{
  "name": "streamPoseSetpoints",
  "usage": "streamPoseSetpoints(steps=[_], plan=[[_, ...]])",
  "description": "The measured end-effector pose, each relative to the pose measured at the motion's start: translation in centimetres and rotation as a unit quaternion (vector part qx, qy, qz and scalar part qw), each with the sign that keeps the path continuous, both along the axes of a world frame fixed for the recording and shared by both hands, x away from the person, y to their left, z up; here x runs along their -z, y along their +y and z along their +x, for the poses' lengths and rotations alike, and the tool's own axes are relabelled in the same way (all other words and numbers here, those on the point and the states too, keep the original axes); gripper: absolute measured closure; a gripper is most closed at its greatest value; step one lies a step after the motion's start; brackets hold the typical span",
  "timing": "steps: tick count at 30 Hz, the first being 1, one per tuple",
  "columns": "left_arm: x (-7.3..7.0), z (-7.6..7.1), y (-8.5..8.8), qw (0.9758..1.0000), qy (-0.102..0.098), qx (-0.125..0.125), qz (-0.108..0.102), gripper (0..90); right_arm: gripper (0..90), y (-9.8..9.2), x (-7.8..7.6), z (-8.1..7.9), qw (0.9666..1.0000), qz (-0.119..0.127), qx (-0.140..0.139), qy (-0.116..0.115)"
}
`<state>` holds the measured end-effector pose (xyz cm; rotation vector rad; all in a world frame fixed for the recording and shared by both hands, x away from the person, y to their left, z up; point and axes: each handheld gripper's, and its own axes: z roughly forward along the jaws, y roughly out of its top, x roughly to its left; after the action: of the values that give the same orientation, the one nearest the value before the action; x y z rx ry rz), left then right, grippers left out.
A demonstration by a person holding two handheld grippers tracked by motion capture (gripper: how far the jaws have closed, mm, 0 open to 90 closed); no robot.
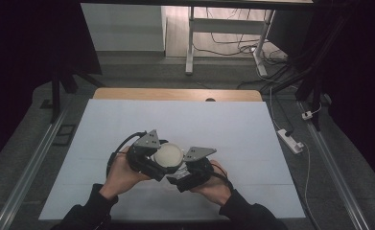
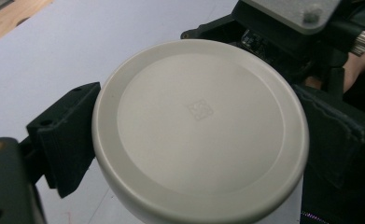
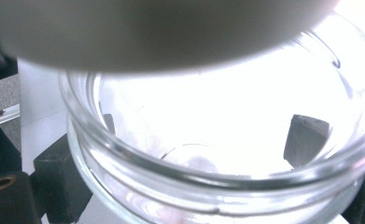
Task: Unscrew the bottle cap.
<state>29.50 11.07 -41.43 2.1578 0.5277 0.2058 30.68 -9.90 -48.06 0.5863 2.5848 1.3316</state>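
A round off-white lid (image 2: 199,126) sits between the black jaws of my left gripper (image 2: 203,140), which is shut on its rim. In the high view the lid (image 1: 168,154) is near the table's front middle, with my left gripper (image 1: 161,162) coming from its left. My right gripper (image 3: 185,163) is shut on a clear glass jar (image 3: 208,182) with an open mouth. The lid (image 3: 161,32) hovers just above the jar's rim with a gap between them. My right gripper (image 1: 179,177) sits under and to the right of the lid.
The white table sheet (image 1: 233,129) spreads out around both hands, with a wooden table edge (image 1: 175,94) at the back. Beyond the table are desk legs and cables on the floor; a power strip (image 1: 290,140) lies off the right edge.
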Motion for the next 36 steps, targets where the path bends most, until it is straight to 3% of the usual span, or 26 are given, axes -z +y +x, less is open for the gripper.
streamPoseSetpoints(steps=[22, 36], plan=[[0.0, -1.5, 1.7, 0.9998, 0.004, -0.001, -0.019, 8.1, 7.0, -1.4, -0.4, 1.3, 0.9994, 0.004, 0.033, -0.010], [1.0, -2.3, 1.9, 0.9995, 0.009, 0.022, -0.021, 8.1, 7.0, -1.9, -0.6, 2.1, 0.9988, 0.006, 0.046, -0.015]])
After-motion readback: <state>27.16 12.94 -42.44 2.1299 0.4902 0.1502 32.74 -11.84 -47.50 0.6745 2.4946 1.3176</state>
